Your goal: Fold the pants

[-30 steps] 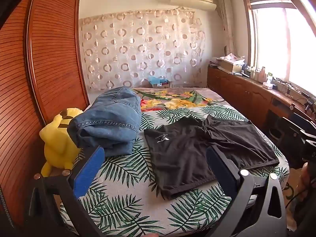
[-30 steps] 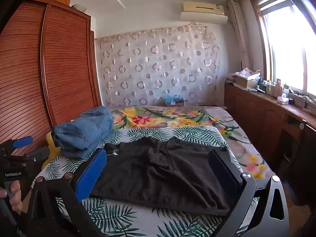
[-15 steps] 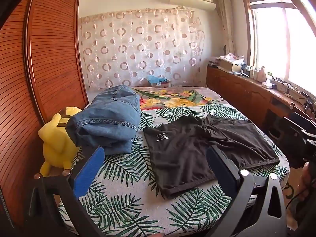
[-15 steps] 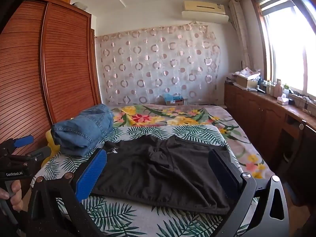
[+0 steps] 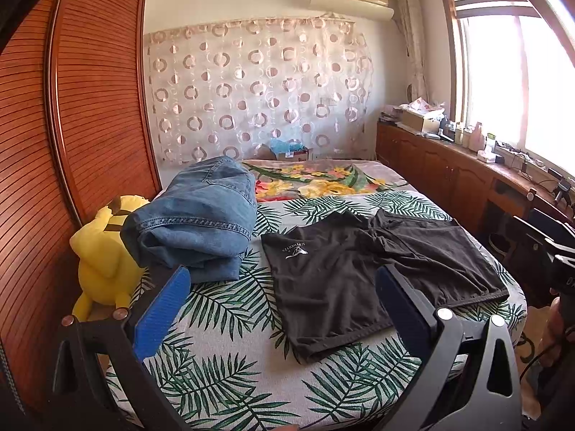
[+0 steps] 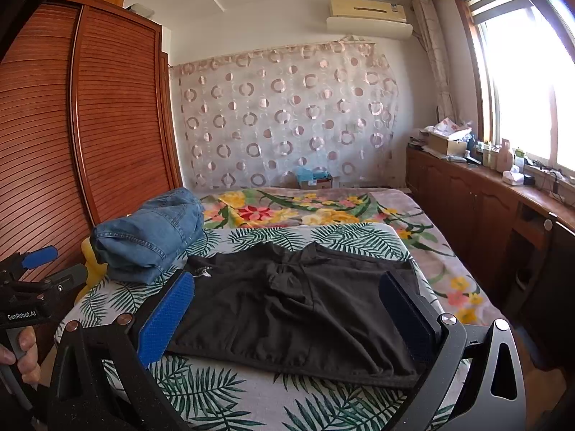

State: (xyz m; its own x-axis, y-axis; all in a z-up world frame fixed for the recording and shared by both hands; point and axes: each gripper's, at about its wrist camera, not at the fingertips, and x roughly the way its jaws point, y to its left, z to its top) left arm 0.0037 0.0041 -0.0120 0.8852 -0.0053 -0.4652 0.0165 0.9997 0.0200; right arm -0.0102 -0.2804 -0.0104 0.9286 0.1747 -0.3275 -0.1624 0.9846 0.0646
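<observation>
Black shorts [image 5: 363, 273] with a small white logo lie spread flat on the leaf-print bed [image 5: 230, 377]; they also show in the right wrist view [image 6: 298, 301]. My left gripper [image 5: 280, 309] is open and empty, held above the bed's near edge, short of the shorts. My right gripper [image 6: 287, 309] is open and empty, hovering over the near side of the shorts without touching them. The left gripper also shows at the left edge of the right wrist view [image 6: 28, 280], held in a hand.
Folded blue jeans [image 5: 197, 222] lie on the bed's left side beside a yellow plush toy [image 5: 104, 258]. A wooden wardrobe [image 5: 72, 115] stands on the left. A wooden counter [image 5: 478, 176] with clutter runs along the right under the window.
Both views have shifted slightly, as both grippers rose or tilted a little. The shorts and jeans have not moved, and both grippers stay open.
</observation>
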